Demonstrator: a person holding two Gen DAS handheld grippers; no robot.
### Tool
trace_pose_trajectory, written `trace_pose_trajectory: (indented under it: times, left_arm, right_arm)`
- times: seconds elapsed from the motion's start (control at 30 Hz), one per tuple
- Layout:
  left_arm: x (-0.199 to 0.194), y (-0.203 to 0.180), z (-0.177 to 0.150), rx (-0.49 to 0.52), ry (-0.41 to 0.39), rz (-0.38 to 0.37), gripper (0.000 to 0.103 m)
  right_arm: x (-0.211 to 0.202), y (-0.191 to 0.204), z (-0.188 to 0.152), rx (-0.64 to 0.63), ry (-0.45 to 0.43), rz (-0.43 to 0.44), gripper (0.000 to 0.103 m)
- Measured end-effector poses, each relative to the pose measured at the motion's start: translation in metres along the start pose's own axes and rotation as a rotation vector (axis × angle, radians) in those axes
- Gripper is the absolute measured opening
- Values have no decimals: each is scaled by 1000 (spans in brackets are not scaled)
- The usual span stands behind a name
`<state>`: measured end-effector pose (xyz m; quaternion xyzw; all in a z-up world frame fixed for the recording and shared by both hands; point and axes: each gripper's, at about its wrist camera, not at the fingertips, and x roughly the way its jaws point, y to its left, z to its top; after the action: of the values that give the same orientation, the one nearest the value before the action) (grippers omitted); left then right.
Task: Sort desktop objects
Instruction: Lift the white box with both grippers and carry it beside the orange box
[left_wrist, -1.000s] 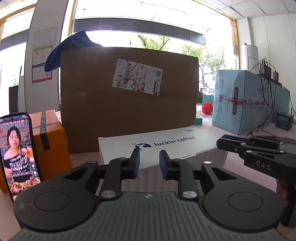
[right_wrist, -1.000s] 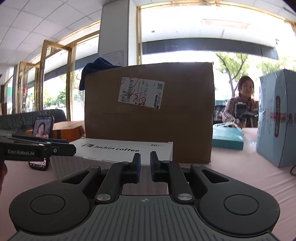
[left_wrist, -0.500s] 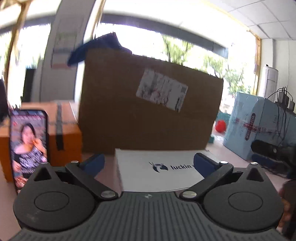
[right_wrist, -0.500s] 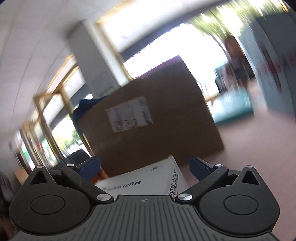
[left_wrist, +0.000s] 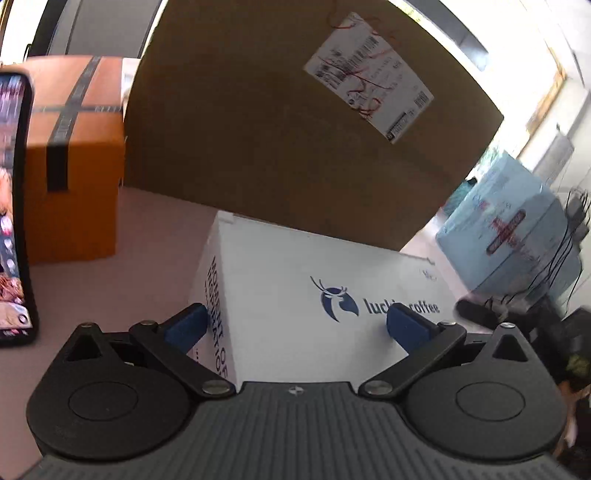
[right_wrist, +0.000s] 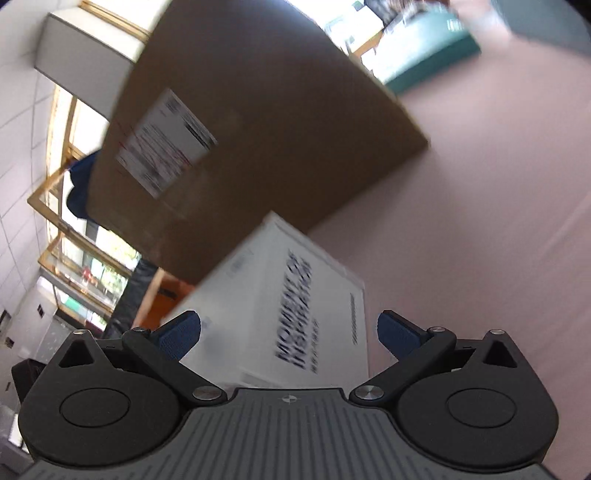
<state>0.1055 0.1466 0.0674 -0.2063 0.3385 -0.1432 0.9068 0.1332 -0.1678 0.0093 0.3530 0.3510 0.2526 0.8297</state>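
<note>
A flat white luckin coffee box (left_wrist: 314, 295) lies on the pinkish table in front of a big brown carton (left_wrist: 288, 122). My left gripper (left_wrist: 295, 328) is open wide over the box's near left corner, one blue pad by the printed side and the other above the top face. In the right wrist view the same white box (right_wrist: 280, 317) shows blurred, with my right gripper (right_wrist: 288, 332) open wide around its near right end. Nothing is clamped by either gripper.
An orange taped box (left_wrist: 74, 155) stands left of the carton. A phone (left_wrist: 13, 206) playing a video stands upright at the far left. A light blue package (left_wrist: 517, 240) with cables sits at the right. A teal box (right_wrist: 432, 62) lies far back on the table (right_wrist: 480, 221).
Both grippers went from shut to wide open, tilted downward and closed in on the white box from its two ends. The right view rolled strongly and is blurred by motion.
</note>
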Motion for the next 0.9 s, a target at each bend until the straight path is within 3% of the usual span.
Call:
trace_pose_trajectory:
  times: [0.13,0.23,0.5,0.57,0.9]
  left_arm:
    - [3,4,2,-8,10,-19,103]
    - [3,3,2,-5,12,-17,103]
    - [-14,-3,-3,-12,21,31,103]
    - [-24,-6,-5,0,4,46,103]
    - [-95,4,-24,-32,-85,109,103]
  right_arm:
    - [9,-8,-4,44,38,78,103]
    - [6,2,-10,-20,3,60,102]
    - [-7,25,-21,-124,-57,23,85]
    - [-9,33,-25,-143,-65,19,81]
    - [-18,86,-61,-259,-76,50,80]
